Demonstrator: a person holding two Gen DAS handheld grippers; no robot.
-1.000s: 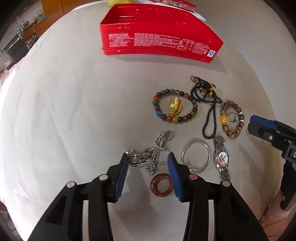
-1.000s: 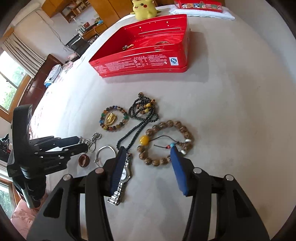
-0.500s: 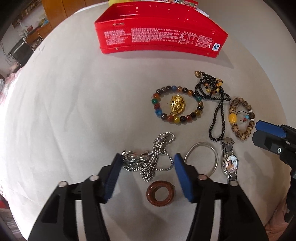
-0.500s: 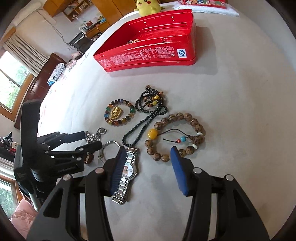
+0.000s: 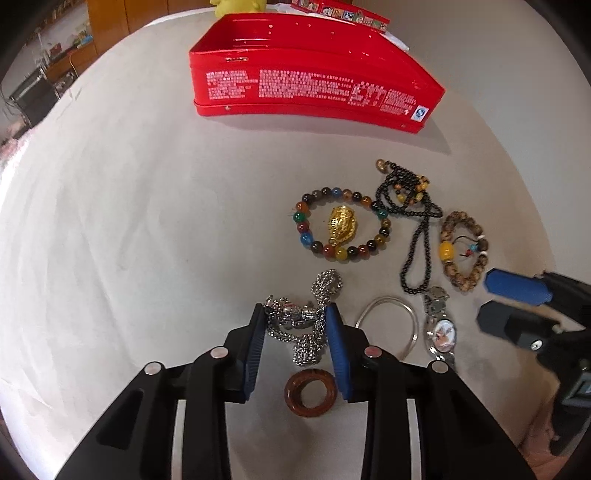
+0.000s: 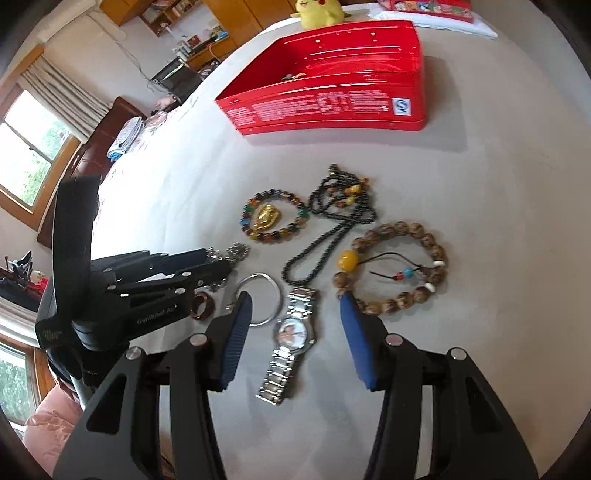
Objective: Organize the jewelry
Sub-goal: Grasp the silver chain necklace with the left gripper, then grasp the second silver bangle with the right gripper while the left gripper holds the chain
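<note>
Jewelry lies on a white cloth before an open red tin [image 5: 314, 85]. My left gripper [image 5: 295, 317] has its jaws closed against a silver chain necklace [image 5: 306, 317]; the chain rests on the cloth. A brown ring [image 5: 311, 393] lies just below it. My right gripper [image 6: 295, 306] is open, low over a silver watch [image 6: 293, 332], which lies between its fingers. A silver bangle [image 6: 264, 299], a multicolour bead bracelet with gold charm [image 6: 273, 219], a black bead necklace [image 6: 340, 214] and a wooden bead bracelet [image 6: 399, 269] lie around.
The red tin [image 6: 332, 77] holds a small gold piece [image 6: 293, 76]. A yellow plush toy [image 6: 321, 11] and a flat red box [image 6: 424, 5] sit behind it. Furniture and a window are off to the left.
My left gripper moved forward over the silver chain and its jaws closed in on it. My right gripper drifted left, so the watch now lies between its fingers.
</note>
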